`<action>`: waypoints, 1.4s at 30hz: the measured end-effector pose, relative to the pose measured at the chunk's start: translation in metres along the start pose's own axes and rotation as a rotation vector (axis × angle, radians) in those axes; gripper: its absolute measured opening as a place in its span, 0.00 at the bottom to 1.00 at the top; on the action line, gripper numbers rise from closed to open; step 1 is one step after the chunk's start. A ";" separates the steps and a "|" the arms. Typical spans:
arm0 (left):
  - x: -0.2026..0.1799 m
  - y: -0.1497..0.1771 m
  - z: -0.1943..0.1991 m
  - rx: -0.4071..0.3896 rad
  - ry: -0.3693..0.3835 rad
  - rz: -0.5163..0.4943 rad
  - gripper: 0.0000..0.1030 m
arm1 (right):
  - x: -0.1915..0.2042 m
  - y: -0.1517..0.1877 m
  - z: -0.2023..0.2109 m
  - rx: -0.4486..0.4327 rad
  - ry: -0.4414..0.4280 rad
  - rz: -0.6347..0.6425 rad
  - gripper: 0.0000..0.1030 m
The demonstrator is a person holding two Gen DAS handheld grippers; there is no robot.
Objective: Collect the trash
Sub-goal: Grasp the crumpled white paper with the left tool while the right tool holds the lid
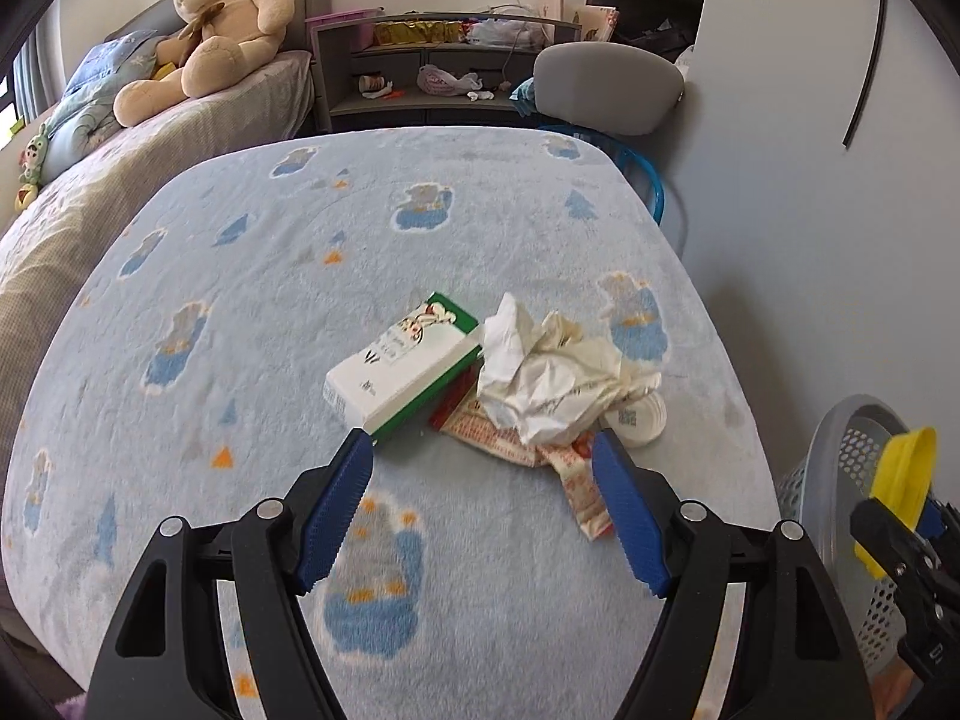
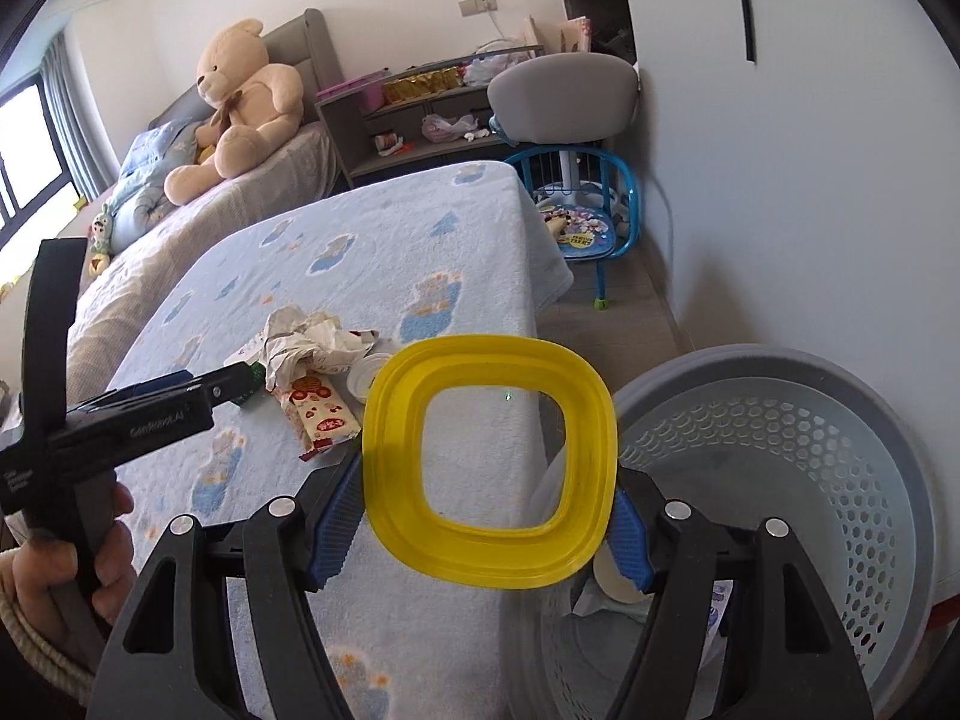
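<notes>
A trash pile lies on the blue fleece-covered table: a white and green carton, crumpled paper, a red-patterned snack wrapper and a small white round lid. My left gripper hangs open just in front of the pile, touching nothing. My right gripper is shut on a yellow square cup, at the table's right edge beside the grey perforated basket. The left wrist view shows that cup and the basket at far right. Some paper lies in the basket's bottom.
A bed with a big teddy bear runs along the left. Behind the table stand a grey shelf unit, a grey chair back and a blue child's chair. A white wall is close on the right.
</notes>
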State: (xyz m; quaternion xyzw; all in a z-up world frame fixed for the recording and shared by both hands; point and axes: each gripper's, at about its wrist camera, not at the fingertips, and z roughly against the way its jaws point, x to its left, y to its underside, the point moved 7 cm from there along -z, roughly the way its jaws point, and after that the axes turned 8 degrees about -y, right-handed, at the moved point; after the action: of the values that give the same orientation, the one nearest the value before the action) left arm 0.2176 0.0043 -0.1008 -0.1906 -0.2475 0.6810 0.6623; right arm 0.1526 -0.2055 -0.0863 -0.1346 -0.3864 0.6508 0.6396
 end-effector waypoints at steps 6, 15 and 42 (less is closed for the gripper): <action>-0.017 -0.022 -0.018 0.001 -0.015 -0.034 0.70 | -0.012 -0.002 0.008 -0.005 -0.015 -0.037 0.65; -0.038 -0.023 -0.043 0.039 0.007 -0.090 0.70 | -0.007 -0.005 0.013 -0.020 -0.032 -0.024 0.65; -0.011 -0.012 0.021 -0.090 -0.003 -0.062 0.30 | -0.017 -0.006 0.015 -0.036 -0.030 -0.038 0.65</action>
State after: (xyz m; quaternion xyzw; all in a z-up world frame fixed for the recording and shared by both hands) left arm 0.2156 -0.0089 -0.0779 -0.2114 -0.2845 0.6486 0.6736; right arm 0.1493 -0.2270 -0.0783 -0.1292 -0.4101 0.6332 0.6436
